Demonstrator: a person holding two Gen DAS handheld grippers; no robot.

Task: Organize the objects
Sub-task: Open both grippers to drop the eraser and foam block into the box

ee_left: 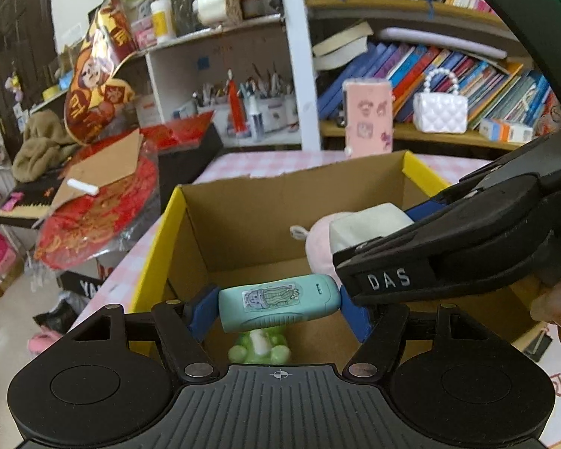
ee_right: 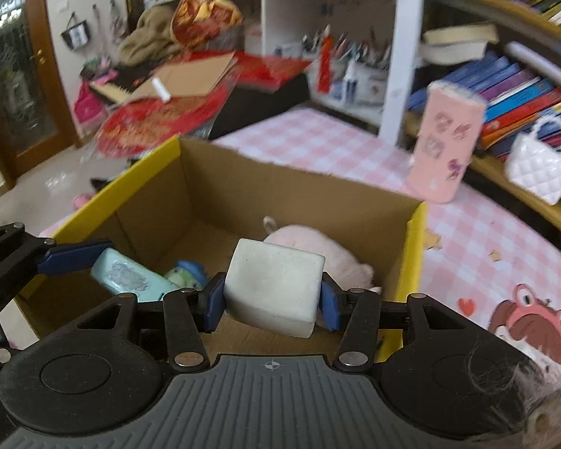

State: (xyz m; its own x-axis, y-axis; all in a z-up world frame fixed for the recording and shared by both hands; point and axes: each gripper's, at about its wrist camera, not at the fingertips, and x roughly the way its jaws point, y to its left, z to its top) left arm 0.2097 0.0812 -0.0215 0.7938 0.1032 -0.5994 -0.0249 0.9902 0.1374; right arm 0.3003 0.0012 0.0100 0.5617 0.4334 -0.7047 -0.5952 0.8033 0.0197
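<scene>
My left gripper [ee_left: 278, 308] is shut on a teal case [ee_left: 278, 305] with a cartoon sticker, held crosswise over the open cardboard box [ee_left: 288, 187]. Below it in the box lies a small green toy [ee_left: 260, 350]. My right gripper [ee_right: 271, 301] is shut on a white block [ee_right: 275, 286], also over the box [ee_right: 280, 183]. A pink plush [ee_right: 318, 249] rests on the box floor behind the block. In the right wrist view the left gripper [ee_right: 110, 267] with the teal case [ee_right: 129, 275] shows at the left. In the left wrist view the right gripper [ee_left: 392, 220] reaches in from the right with the white block [ee_left: 370, 224].
The box has yellow edges and stands on a pink checked tablecloth [ee_right: 318, 146]. A pink patterned case [ee_right: 447, 142] stands upright behind the box. Shelves with books [ee_left: 448, 71], a white quilted purse [ee_left: 441, 110] and pen cups [ee_left: 250, 93] lie beyond. Red decorations [ee_left: 97, 205] pile at the left.
</scene>
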